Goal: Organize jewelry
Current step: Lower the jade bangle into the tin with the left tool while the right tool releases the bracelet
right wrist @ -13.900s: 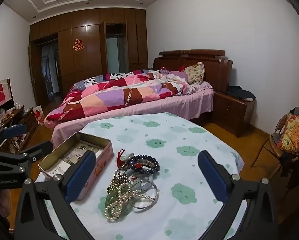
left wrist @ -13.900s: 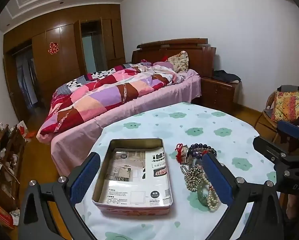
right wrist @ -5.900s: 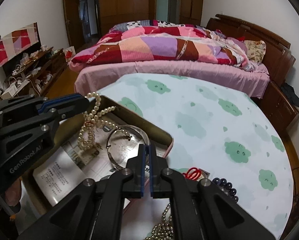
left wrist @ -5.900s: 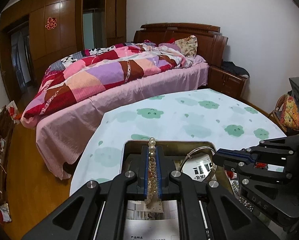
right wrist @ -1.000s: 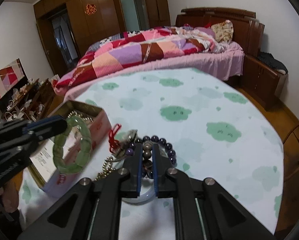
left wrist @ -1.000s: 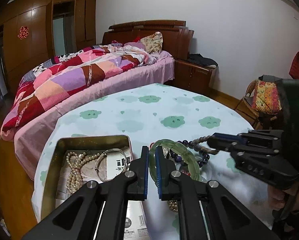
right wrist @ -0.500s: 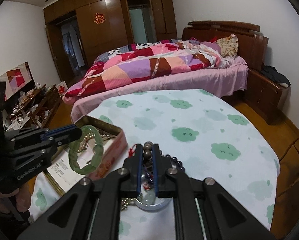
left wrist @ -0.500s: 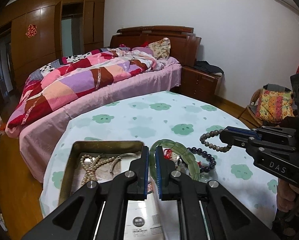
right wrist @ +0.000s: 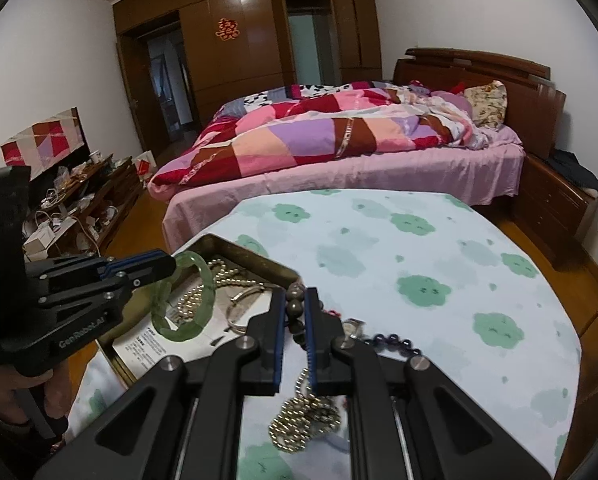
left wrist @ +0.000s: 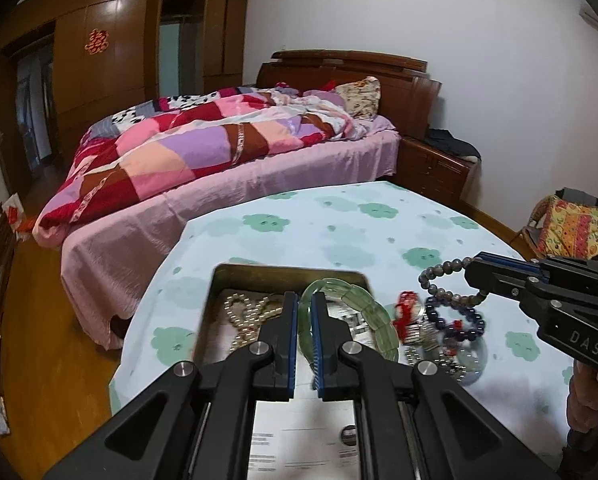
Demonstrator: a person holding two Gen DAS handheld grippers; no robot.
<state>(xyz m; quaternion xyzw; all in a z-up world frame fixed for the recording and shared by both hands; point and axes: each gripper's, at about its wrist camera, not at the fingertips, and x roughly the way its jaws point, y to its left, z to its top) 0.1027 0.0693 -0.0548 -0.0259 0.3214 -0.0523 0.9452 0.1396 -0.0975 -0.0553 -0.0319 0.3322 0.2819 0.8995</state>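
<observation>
**Two bracelets in the air, tin waiting below**

The step in hand looks like the carry: each gripper has a piece of jewelry lifted and is bringing it toward the open tin [left wrist: 287, 270], which sits at lower centre of the left wrist view on the cloud-print tablecloth [left wrist: 339, 216]. A pearl necklace [right wrist: 195, 292] and a silver bangle [right wrist: 245, 300] already lie inside it on printed paper.

The left gripper [left wrist: 305, 312] has its fingers drawn narrow, nipping the rim of a green jade bracelet [left wrist: 363, 312]; in the right wrist view the same bracelet hangs at centre left, above the tin's interior. The right gripper [right wrist: 295, 312] is likewise almost closed, pinching a strand of grey-brown beads [left wrist: 447, 280] (its loop dangles clear of the table at right of the left wrist view).

Judging from this, the next move calls for lowering the green bracelet into the tin and parting the fingers, then doing the same with the bead strand. Left on the cloth, at lower right of the left wrist view, are a dark purple bead bracelet [left wrist: 455, 320], a red-tasselled charm [left wrist: 405, 318] and a small beaded chain [right wrist: 303, 424].
</observation>
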